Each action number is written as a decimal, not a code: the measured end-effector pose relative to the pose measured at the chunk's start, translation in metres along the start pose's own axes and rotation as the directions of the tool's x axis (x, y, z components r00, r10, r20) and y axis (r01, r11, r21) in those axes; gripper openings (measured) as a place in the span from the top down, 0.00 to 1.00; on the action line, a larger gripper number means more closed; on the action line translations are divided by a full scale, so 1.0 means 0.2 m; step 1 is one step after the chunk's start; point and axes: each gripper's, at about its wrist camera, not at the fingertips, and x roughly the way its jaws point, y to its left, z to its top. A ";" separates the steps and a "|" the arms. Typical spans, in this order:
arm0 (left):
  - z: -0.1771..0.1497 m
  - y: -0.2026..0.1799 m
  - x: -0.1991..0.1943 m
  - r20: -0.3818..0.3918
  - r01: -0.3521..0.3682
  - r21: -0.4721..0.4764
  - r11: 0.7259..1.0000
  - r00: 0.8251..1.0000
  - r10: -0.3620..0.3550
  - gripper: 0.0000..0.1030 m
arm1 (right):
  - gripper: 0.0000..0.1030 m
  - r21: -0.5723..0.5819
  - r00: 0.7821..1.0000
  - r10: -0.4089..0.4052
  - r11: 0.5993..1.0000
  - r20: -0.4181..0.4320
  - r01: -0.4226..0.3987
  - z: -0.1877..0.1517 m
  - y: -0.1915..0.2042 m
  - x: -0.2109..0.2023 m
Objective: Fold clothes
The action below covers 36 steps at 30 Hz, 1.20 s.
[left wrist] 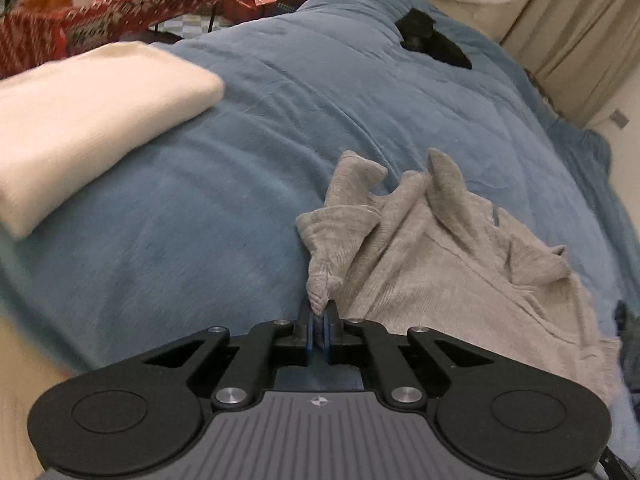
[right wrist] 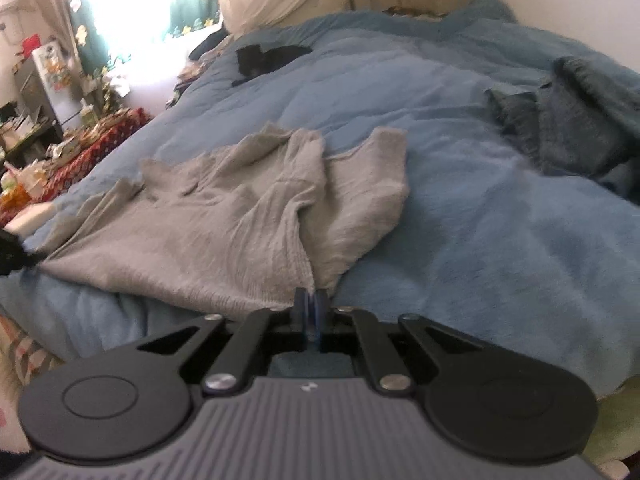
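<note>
A rumpled grey knit garment lies on a blue bed cover. In the left wrist view my left gripper is shut on a bunched corner of the garment, which pokes up between the blue pads. In the right wrist view the grey garment spreads leftward, and my right gripper is shut on its near hem. At that view's far left edge the left gripper shows as a dark shape at the garment's other corner.
A folded cream cloth lies to the left on the bed. A black garment lies far back. Dark teal clothes are heaped at the right. A cluttered table with a red patterned cloth stands beyond the bed.
</note>
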 end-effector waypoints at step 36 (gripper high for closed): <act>-0.02 -0.36 0.03 0.026 0.174 0.415 0.893 0.979 -0.202 0.84 | 0.72 -0.033 0.999 0.044 0.999 0.009 -0.044 0.23 0.03 0.17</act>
